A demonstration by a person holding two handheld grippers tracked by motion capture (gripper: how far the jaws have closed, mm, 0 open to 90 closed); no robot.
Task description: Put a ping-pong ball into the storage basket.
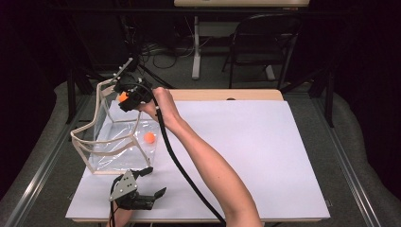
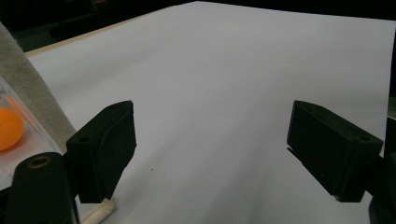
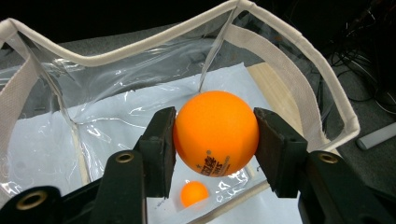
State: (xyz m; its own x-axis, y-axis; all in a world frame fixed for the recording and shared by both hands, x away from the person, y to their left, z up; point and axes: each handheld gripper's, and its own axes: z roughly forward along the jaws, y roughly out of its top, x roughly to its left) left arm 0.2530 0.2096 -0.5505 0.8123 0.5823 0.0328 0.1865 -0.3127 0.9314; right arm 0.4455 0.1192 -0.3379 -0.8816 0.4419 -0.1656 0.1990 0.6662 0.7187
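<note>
A clear plastic bag [image 1: 97, 120] with cream fabric trim stands open at the table's left. One orange ball [image 1: 149, 137] lies on its floor; it shows too in the right gripper view as the small orange ball [image 3: 194, 192] below. My right gripper [image 1: 124, 98] hangs over the bag's rim [image 3: 140, 44], shut on a second orange ball [image 3: 215, 132] with print on it. My left gripper [image 1: 153, 182] rests near the table's front left edge, just in front of the bag, open with nothing between its fingers [image 2: 105, 149].
A white sheet [image 1: 246, 156] covers the table to the right of the bag. Beyond the table's far edge stand a folding chair [image 1: 262, 42] and a table leg with cables on the floor. A black cable [image 1: 177, 161] trails from the right gripper along the forearm.
</note>
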